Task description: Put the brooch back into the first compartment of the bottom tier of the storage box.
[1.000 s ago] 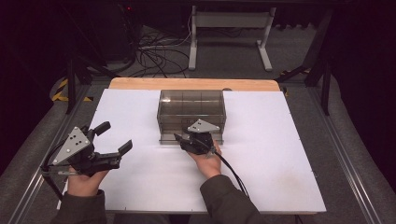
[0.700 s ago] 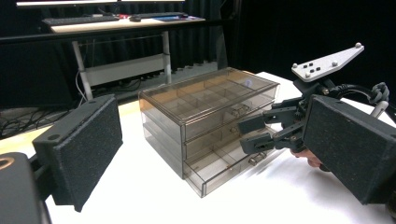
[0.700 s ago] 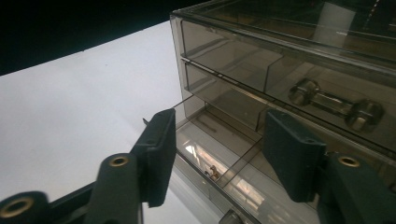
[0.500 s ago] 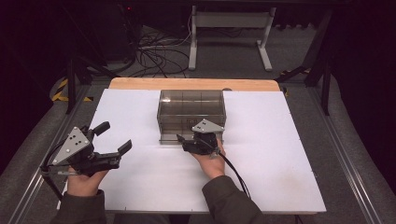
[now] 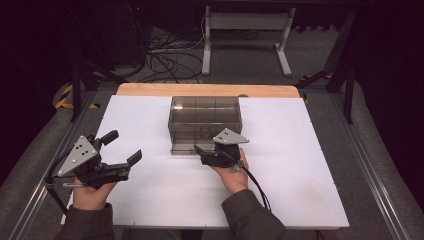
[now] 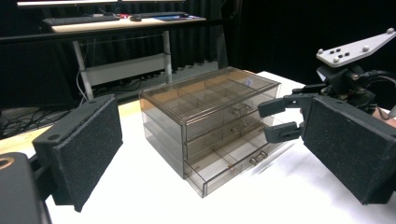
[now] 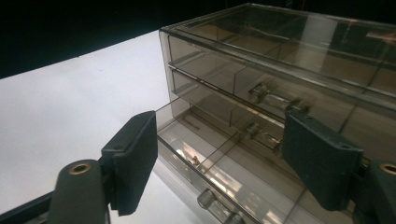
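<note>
While our right claw (image 5: 199,150) sits at the near face of the smoky clear drawer box (image 5: 205,117), its jaws stand apart and hold nothing. We see that box in the middle of the white worktop (image 5: 300,165), toward the far side, with three drawers stacked one above another. In the right gripper view the bottom drawer (image 7: 224,168) is pulled out a little toward us, past the two above it, and our jaws flank its front, one at each side, without touching the handle (image 7: 210,200) below them. The middle drawer's small metal handle (image 7: 257,128) sits between the jaws, farther off. Our left claw (image 5: 122,155) rests well to the left of the box, near the worktop's left edge, jaws spread wide and empty, pointing right toward the box. From the left gripper view we see the box's (image 6: 210,121) front and the right claw (image 6: 280,119) at its near side.
</note>
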{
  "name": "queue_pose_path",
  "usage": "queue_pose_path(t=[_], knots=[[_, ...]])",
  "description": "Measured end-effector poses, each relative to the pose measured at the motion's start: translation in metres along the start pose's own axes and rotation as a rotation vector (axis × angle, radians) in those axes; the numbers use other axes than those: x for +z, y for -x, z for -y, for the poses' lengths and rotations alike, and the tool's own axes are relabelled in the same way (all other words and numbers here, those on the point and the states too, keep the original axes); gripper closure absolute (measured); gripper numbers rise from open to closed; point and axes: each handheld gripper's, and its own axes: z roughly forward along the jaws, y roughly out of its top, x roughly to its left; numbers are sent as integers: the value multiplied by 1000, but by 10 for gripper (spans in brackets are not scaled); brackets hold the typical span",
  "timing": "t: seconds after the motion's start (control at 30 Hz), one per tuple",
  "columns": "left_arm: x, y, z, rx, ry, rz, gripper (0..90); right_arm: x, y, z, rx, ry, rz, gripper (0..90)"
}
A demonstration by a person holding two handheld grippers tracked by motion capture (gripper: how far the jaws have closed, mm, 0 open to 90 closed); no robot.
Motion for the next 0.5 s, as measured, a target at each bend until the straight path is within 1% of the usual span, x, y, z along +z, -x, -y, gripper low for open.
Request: queue_pose_path(t=[0.17, 0.3, 0.5], knots=[[1, 1, 1, -3, -3, 1, 58, -8, 1, -2, 3, 21, 5, 226], [1, 0, 1, -3, -2, 0, 58, -14, 2, -3, 7, 34, -1, 199], [1, 1, 1, -3, -4, -2, 58, -23, 4, -3, 13, 39, -3, 170]])
